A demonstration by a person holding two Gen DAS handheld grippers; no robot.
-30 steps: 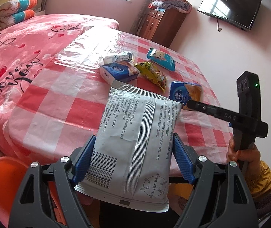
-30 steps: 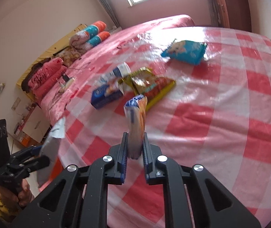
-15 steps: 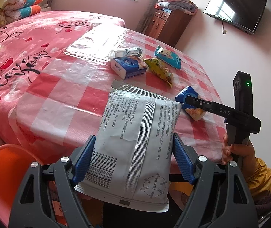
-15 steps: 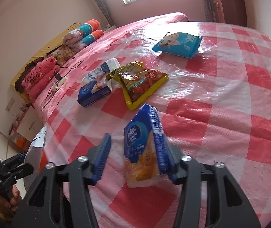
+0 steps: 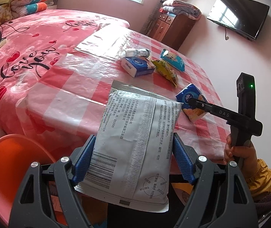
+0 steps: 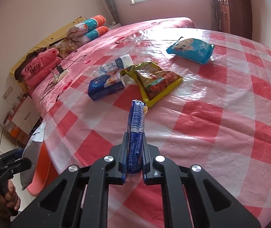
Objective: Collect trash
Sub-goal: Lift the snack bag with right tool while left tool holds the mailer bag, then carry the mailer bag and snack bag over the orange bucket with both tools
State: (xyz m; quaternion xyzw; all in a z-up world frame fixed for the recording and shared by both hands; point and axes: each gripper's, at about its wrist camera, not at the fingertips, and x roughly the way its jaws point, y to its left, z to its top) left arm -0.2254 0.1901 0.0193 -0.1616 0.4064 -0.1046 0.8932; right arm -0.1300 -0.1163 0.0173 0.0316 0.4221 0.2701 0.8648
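Note:
My left gripper [image 5: 133,157] is shut on a large grey printed packet [image 5: 135,136], held off the table's near edge above an orange bin [image 5: 12,167]. My right gripper [image 6: 134,157] is shut on a small blue and orange tissue pack [image 6: 136,131], held edge-on just above the table; it also shows in the left wrist view [image 5: 191,102]. On the red checked table [image 6: 220,114] lie a blue tissue pack [image 6: 106,86], a white and blue wrapper [image 6: 114,65], a yellow snack bag [image 6: 156,81] and a light blue packet [image 6: 192,49].
A pink bed [image 5: 31,38] runs along the table's far side, with a charger and cable on it [image 6: 59,70]. A wooden cabinet [image 5: 173,26] and a wall TV [image 5: 238,17] stand beyond. The orange bin also shows in the right wrist view [image 6: 40,171].
My right gripper opened on the tissue pack half a second ago and has shut on it again, now edge-on. The left gripper has drawn back a little with the grey packet.

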